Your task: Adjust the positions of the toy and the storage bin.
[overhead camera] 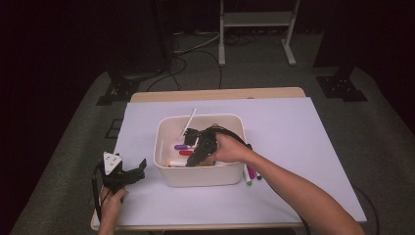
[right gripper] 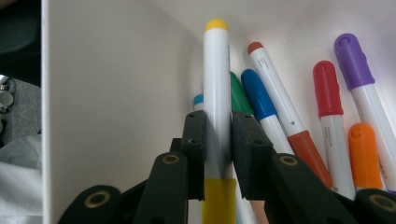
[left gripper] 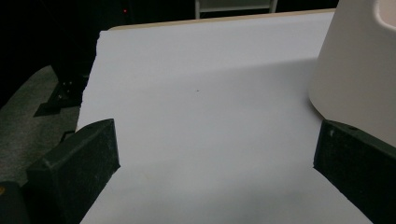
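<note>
Surface: white sheet [overhead camera: 293,147] covers nearly all of a light wooden table [overhead camera: 220,93]; bare wood shows as a strip along the 12 o'clock edge.
Floor: grey carpet [overhead camera: 381,117] surrounds the table; black cables [overhead camera: 195,58] trail across it toward 12 o'clock.
Room: dark beyond the table; a white metal stand [overhead camera: 257,29] sits at 12 o'clock, a black stand foot [overhead camera: 342,85] at 2 o'clock, another black base [overhead camera: 117,90] at 10 o'clock.
Bin: cream-white tub [overhead camera: 200,176] near the sheet's middle, rounded corners, open top.
Bin contents: markers lie inside, among them a purple-capped marker [right gripper: 353,60], a red-capped marker [right gripper: 327,88], an orange-capped marker [right gripper: 366,149], a blue-capped marker [right gripper: 257,95] and one with rust-coloured ends [right gripper: 280,107].
Outside the bin: a few markers [overhead camera: 250,172] lie on the sheet just beside the tub's 3 o'clock wall; a white stick-like item [overhead camera: 189,121] leans over the 12 o'clock rim.
Right gripper [right gripper: 217,135]: reaches down into the tub, jaws closed tight around the white barrel of a yellow marker [right gripper: 216,74], close to the tub's inner wall.
Right hand [overhead camera: 230,148]: over the tub, forearm coming in from 5 o'clock.
Left gripper [overhead camera: 131,174]: rests at 8 o'clock on the sheet, jaws spread wide with bare sheet between them, the tub's outer wall just beside one jaw.
Left hand [overhead camera: 111,203]: at the sheet's 7 o'clock edge, holding the gripper.
</note>
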### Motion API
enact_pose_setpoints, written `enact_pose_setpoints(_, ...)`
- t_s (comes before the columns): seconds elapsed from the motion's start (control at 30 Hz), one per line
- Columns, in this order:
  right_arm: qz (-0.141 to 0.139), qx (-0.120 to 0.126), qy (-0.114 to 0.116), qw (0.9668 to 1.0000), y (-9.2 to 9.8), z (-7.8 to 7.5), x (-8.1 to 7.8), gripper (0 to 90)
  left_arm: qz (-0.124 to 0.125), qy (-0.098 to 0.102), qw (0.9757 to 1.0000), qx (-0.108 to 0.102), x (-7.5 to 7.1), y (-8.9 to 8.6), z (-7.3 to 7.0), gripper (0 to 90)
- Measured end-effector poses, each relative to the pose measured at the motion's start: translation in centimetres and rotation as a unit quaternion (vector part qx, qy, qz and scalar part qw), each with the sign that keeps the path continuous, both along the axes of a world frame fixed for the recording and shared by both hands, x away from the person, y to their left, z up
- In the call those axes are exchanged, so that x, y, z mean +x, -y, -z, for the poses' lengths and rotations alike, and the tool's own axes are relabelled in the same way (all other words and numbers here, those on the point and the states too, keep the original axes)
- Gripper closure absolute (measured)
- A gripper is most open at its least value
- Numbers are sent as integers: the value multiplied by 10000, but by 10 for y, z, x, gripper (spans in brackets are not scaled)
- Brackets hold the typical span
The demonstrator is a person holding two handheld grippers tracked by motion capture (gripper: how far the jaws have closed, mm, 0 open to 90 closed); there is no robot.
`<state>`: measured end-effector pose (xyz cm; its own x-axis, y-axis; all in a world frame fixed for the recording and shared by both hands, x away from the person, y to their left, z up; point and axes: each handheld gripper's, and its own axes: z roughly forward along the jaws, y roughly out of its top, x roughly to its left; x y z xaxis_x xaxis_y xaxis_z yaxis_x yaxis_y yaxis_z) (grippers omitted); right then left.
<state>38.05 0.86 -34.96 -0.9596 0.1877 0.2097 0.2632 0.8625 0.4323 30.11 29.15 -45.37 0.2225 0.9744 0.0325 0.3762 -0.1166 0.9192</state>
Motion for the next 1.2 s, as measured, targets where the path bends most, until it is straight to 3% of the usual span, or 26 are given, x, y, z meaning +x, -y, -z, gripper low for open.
enact_pose_setpoints(0.2, 72, 66, 49, 9999, 6, -5, -2, 681, -5, -2, 10000, 10, 0, 0, 0, 0)
enact_pose_setpoints(0.3, 125, 228, 135, 9996, 14, -13, -3, 674, -1, 0, 10000, 15, 0, 0, 0, 0)
enact_pose_setpoints(0.33, 195, 387, 115, 9990, 21, -20, -4, 653, -1, -1, 10000, 18, 0, 0, 0, 0)
enact_pose_setpoints(0.5, 280, 587, 175, 9977, 37, -34, -6, 633, 10, -7, 10000, 28, -1, 1, 0, 0)
enact_pose_setpoints(0.77, 644, 980, 377, 9924, 76, -62, -10, 590, 6, -10, 10000, 38, 0, 1, 0, 0)
enact_pose_setpoints(0.87, 837, 1160, 508, 9884, 102, -74, -13, 584, 5, -6, 10000, 38, 0, 1, 0, 0)
enact_pose_setpoints(0.93, 864, 1194, 538, 9876, 106, -75, -13, 583, 8, -7, 10000, 46, 0, 1, 0, 0)
enact_pose_setpoints(1.2, 1275, 1299, 660, 9811, 156, -86, -20, 565, -7, -17, 10000, 58, 0, 1, 0, 0)
